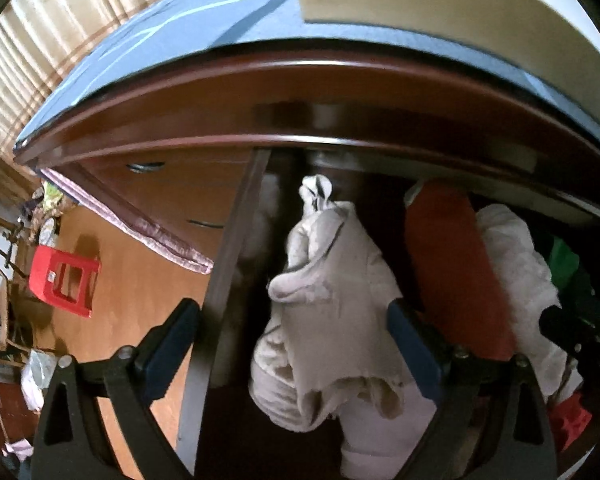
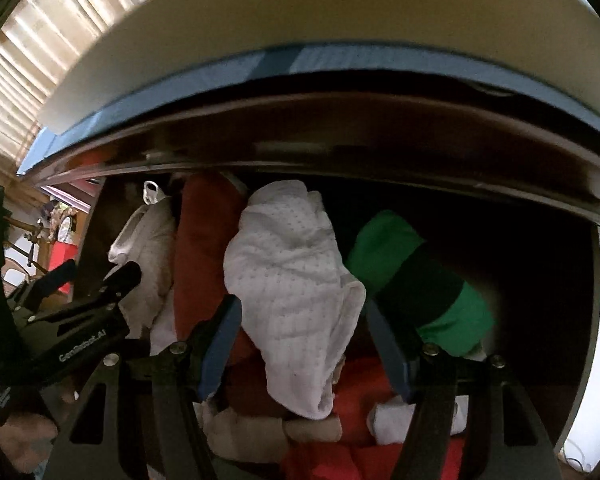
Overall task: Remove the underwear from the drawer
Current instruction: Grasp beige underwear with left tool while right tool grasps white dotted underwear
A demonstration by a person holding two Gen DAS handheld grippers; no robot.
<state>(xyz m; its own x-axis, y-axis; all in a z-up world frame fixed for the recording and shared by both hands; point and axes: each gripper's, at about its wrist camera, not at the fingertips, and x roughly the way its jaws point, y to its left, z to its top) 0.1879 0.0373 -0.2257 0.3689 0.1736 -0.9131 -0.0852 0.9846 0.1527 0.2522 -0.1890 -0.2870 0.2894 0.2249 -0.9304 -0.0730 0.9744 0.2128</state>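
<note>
The drawer (image 1: 228, 264) is pulled out and stuffed with clothes. A pale beige underwear piece (image 1: 332, 300) lies bunched at its left end. My left gripper (image 1: 292, 344) hangs open over it, with the drawer's side wall also between the fingers. A white dotted underwear piece (image 2: 292, 280) lies on top of the pile in the middle. My right gripper (image 2: 304, 344) is open around it, one blue pad at each edge of the cloth, which is not squeezed. In the right wrist view the left gripper (image 2: 96, 280) is at the left, over the beige piece (image 2: 148, 248).
A red garment (image 2: 208, 240) and a green one with a dark band (image 2: 404, 272) lie in the drawer. The dresser top (image 1: 180, 40) with its blue mat overhangs the drawer. A red plastic stool (image 1: 64, 280) and clutter stand on the wooden floor at left.
</note>
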